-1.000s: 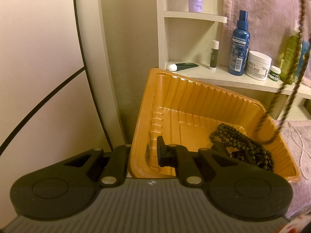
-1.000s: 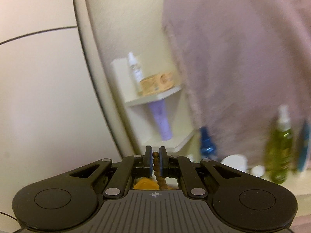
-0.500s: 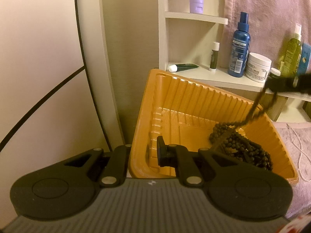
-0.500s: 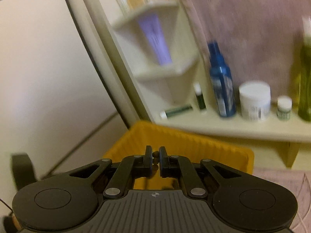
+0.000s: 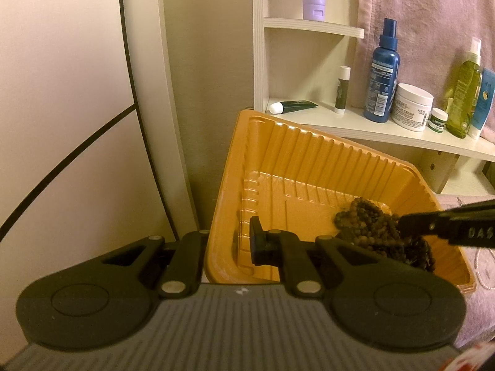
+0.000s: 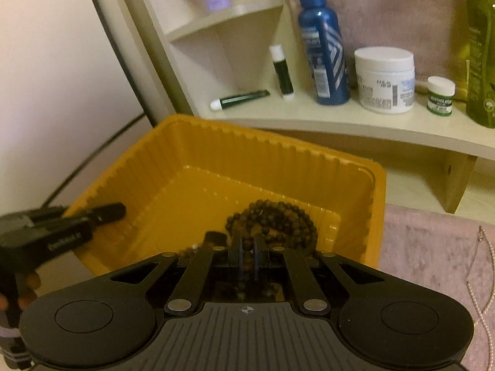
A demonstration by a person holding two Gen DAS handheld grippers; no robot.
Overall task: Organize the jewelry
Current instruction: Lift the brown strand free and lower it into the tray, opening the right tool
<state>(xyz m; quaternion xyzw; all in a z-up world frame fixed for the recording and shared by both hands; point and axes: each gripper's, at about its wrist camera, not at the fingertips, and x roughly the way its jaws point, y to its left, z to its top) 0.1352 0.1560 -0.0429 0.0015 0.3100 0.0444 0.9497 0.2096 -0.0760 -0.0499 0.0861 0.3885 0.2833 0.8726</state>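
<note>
Right claw (image 6: 247, 252) pinches bead necklace (image 6: 278, 221) low inside orange tray (image 6: 198, 142); left claw (image 5: 230, 241) clamps tray wall. Release only once slack settles.

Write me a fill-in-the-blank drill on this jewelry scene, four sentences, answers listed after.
1. The dark bead necklace lies piled inside the ____ tray.
2. The left gripper is clamped on the tray's ____.
3. The right gripper has its jaws shut on the ____.
4. On the shelf, the white jar stands right beside the ____ spray bottle.

Answers: orange; rim; bead necklace; blue
</note>
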